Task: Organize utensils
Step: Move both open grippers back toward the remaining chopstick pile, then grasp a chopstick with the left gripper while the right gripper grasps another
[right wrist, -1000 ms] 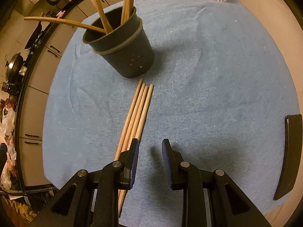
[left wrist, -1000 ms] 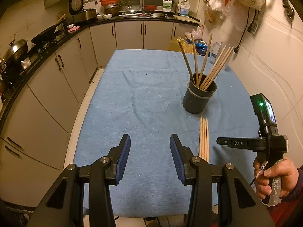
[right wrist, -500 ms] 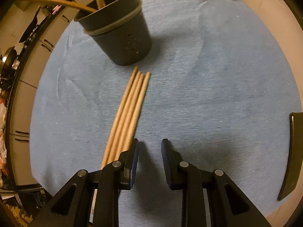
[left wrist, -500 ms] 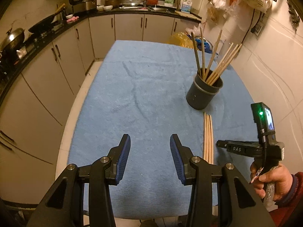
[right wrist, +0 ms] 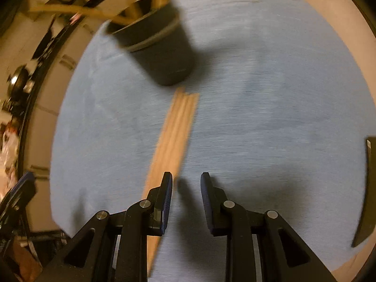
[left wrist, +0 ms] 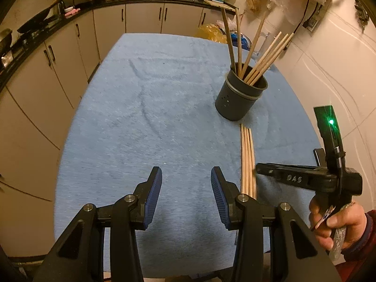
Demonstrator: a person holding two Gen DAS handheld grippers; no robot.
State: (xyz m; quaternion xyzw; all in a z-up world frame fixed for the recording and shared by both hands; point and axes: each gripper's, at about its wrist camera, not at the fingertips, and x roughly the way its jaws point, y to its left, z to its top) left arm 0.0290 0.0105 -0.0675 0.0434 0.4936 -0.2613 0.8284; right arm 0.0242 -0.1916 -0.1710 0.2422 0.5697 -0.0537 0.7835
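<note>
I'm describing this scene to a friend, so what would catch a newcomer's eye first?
Probably the dark holder bristling with chopsticks, standing on the blue cloth toward the wall. Next, the loose chopsticks lying side by side just in front of it. The right gripper hangs open by their near end.

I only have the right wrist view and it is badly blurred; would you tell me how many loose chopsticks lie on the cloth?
Observer: Four loose chopsticks lie side by side, just in front of the dark holder.
Operator: Thank you. Is anything between the left gripper's jaws?
Observer: No, the left gripper is open over bare blue cloth.
Operator: And what is in the holder?
Observer: Several chopsticks stand in it, leaning apart.
</note>
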